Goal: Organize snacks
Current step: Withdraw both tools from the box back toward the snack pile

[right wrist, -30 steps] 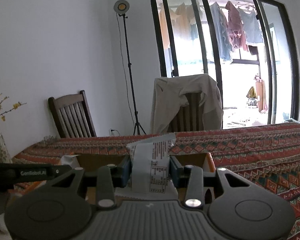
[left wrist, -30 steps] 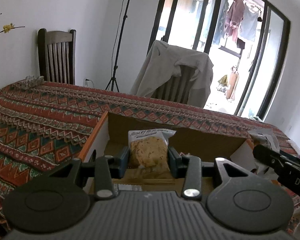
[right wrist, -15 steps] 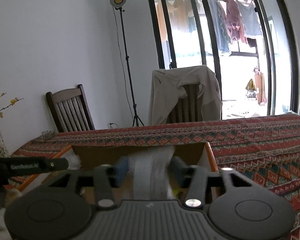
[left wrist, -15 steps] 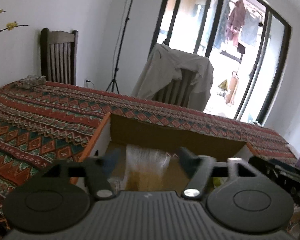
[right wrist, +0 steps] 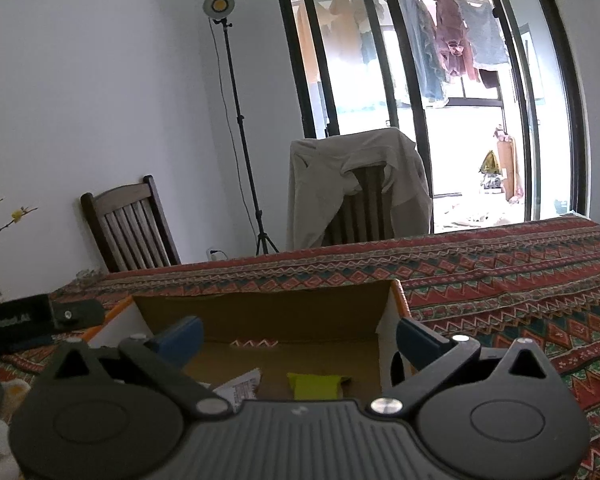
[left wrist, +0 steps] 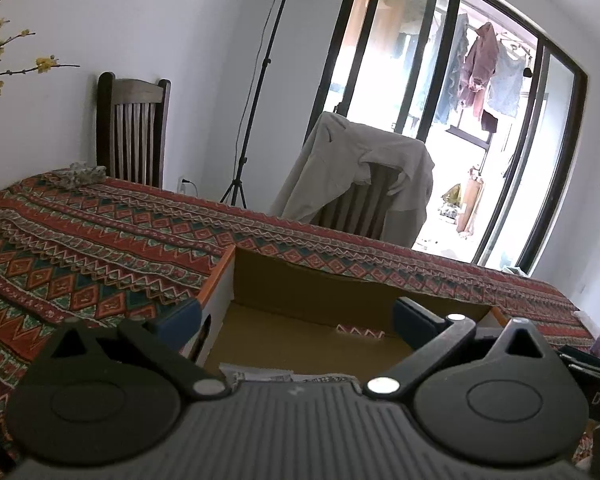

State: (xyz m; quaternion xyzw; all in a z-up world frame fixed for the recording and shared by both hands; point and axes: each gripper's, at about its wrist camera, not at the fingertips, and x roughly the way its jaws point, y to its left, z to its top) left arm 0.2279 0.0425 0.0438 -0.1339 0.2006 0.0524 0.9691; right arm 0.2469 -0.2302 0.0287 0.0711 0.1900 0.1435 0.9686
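Both grippers, left gripper point(left wrist: 296, 320) and right gripper point(right wrist: 298, 336), are now spread wide; their snack packets were released into the cardboard box point(left wrist: 319, 280); two more snacks are judged stowed.

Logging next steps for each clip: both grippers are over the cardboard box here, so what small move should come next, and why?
Probably lift both grippers up and away from the cardboard box to fetch more snacks. The left gripper and right gripper are both wide open with nothing between the fingers, while a white packet and a yellow-green packet lie inside the box.
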